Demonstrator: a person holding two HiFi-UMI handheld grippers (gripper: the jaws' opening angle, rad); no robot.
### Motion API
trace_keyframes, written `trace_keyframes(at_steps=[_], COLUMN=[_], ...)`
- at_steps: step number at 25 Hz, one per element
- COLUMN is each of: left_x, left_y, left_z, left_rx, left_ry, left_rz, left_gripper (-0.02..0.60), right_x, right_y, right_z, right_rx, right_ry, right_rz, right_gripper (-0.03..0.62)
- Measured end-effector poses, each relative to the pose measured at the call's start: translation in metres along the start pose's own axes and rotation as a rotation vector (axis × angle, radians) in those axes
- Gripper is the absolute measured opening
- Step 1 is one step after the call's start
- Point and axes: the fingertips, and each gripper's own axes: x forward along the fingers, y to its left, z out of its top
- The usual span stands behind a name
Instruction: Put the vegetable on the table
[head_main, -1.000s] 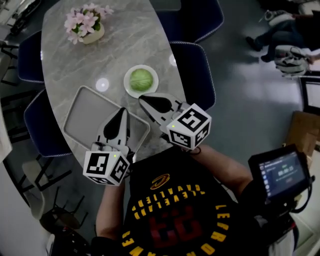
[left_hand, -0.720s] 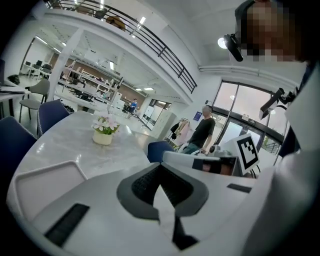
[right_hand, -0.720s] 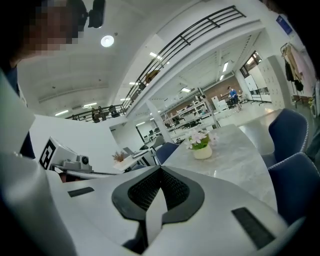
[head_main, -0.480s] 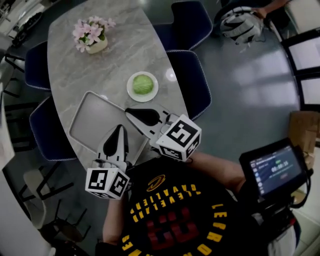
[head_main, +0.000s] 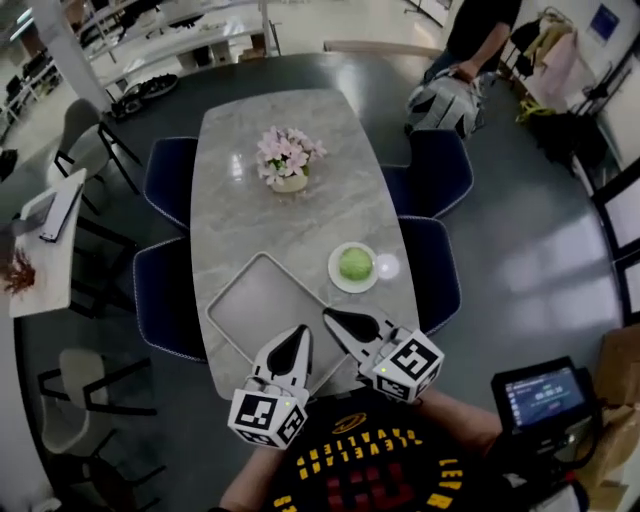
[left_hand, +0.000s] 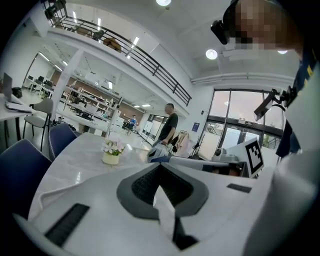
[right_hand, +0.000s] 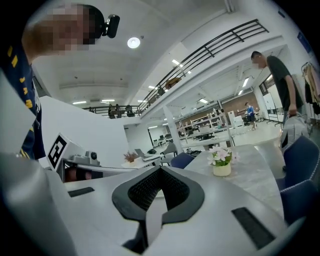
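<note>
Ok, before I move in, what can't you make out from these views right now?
- Vegetable: too small in the head view to tell its kind; in both gripper views the gripper's own body blocks it.
- Tray: near corner hidden under the left gripper, head view.
- Table: near edge covered by the left gripper and the right gripper, head view.
- Monitor: screen text too small.

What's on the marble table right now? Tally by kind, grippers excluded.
Flower pot: 1
Tray: 1, nothing in it
Plate: 1
Green vegetable: 1, on the plate
Total: 4
</note>
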Motion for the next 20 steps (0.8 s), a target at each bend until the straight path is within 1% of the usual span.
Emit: trace_keyframes(at_steps=[7,13,16,20], left_x=[-0.033,-0.06,-0.067,-0.064], left_y=[-0.005,-0.008,-0.016,-0.026], left_z=[0.008,0.016,0.033,0.07], left_rx=[0.052,0.069,0.097,0.189], left_ry=[-0.041,-0.091,-0.136,-0.207], left_rz=[-0.008,0.027,0.048,0.061], left_gripper=[0.0,0.0,0.0,0.0], right_x=[0.0,0.001,-0.004,-0.008], right_y=[0.036,0.067,0.072,0.07], right_z=[0.007,0.014,0.032,0.074], right_rx=[-0.049,-0.099,-0.125,-0.198], right_ry=[-0.021,-0.026,-0.055,-0.141], right_rz=[0.006,0.054,0.069,0.082], right_gripper=[0.003,0.003,0.003,0.003])
